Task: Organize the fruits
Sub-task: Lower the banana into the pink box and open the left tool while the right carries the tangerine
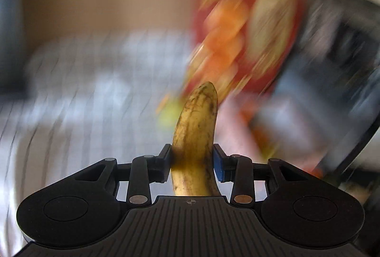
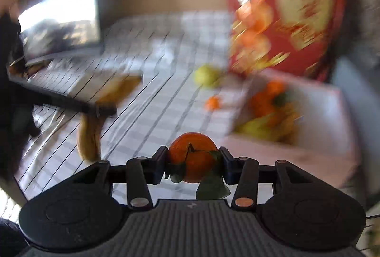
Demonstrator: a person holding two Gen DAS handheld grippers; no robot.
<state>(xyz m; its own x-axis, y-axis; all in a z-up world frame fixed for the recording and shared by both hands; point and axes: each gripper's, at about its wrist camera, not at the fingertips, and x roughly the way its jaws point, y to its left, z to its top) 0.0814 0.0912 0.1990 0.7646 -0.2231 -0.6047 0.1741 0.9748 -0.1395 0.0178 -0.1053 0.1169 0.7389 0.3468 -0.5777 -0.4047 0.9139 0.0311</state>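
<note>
- Clearly pinching: left gripper (image 1: 192, 163) clamped on a banana (image 1: 196, 138), one pad against each side of its lower half.
- Banana upright between the pads, speckled brown, tip tilted slightly right, base running down behind the gripper body.
- Behind it, heavily blurred: checked cloth (image 1: 83, 90), a red box lid (image 1: 237, 26) printed with oranges, a small green-yellow smear just left of the banana tip.
- Likewise pinching: right gripper (image 2: 192, 165) closed on an orange (image 2: 192, 157), pads touching its left and right flanks.
- Orange with stem and dark green leaves (image 2: 211, 188) attached, leaves drooping below the pads.
- Seen from the right wrist, off to the left: same banana (image 2: 89, 138) held across the black fingers of the left gripper (image 2: 99, 112), above the cloth (image 2: 154, 114).
- Loose on the cloth, well apart from both grippers: a yellow-green fruit (image 2: 206, 75) and, nearer, a small orange fruit (image 2: 212, 102).
- To the right: pale box (image 2: 327, 114) holding a blurred heap of orange and yellow fruit (image 2: 270, 112).
- Red lid (image 2: 285, 7) propped upright behind the box.
- Far left: a lit screen (image 2: 61, 16) standing at the cloth's edge.
- Exact kind of the loose yellow-green fruit impossible to tell through the blur.
</note>
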